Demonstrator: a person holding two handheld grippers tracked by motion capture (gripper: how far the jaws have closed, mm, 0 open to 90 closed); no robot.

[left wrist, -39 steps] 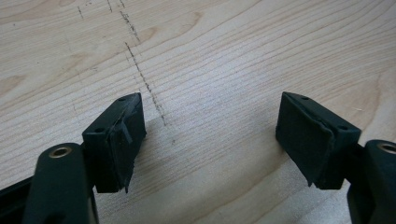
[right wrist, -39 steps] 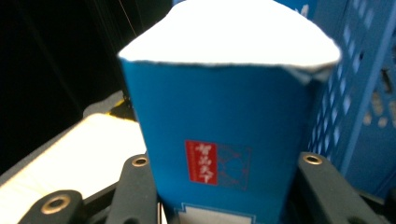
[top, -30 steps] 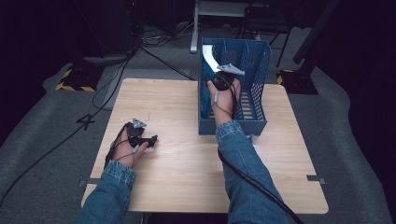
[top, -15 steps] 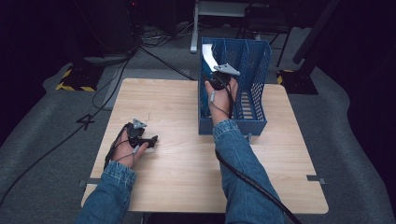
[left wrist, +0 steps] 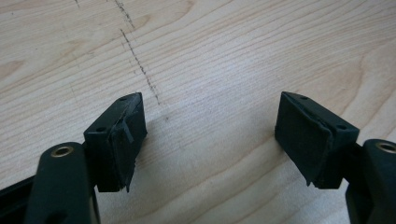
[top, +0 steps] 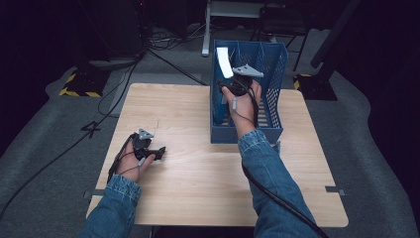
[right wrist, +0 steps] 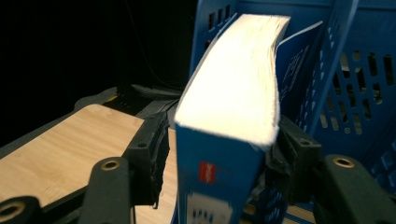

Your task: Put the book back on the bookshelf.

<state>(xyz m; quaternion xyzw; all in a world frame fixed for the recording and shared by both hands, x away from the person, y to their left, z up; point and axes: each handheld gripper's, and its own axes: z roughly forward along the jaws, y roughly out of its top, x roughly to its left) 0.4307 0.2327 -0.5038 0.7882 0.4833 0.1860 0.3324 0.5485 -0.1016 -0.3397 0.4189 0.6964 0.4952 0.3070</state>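
Since a second ago the right gripper (top: pixel 229 82) has been edging a little farther away from the person, carrying the blue book (top: pixel 224 62) slightly deeper over the blue plastic file basket (top: pixel 275 74), while the left hand (top: pixel 130 161) is staying where it was on the wooden table (top: pixel 198 178).

In the high view the right gripper is reaching into the basket, which is standing on the far right part of the table. The book is rising out of the basket's left side, its white page edge catching the light, leaning toward the basket's left wall. The right forearm, in a denim sleeve (top: pixel 267 168), is passing over the basket's near rim.

In the right gripper view the gripper (right wrist: pixel 219 140) is clamping the book (right wrist: pixel 233 93) between its jaws, one pad pressing each cover near the spine end. The book is standing with its pale page block facing the camera and a small red mark on the blue spine below. Another blue cover or sheet is showing just behind the book, against the slotted basket wall (right wrist: pixel 355 84).

The left gripper (top: pixel 157 151) is resting on the table near the left front, well apart from the basket. In the left gripper view its jaws (left wrist: pixel 210 135) are standing wide apart with nothing between them, hovering just over bare wood marked by a faint dotted pencil line (left wrist: pixel 140 70).
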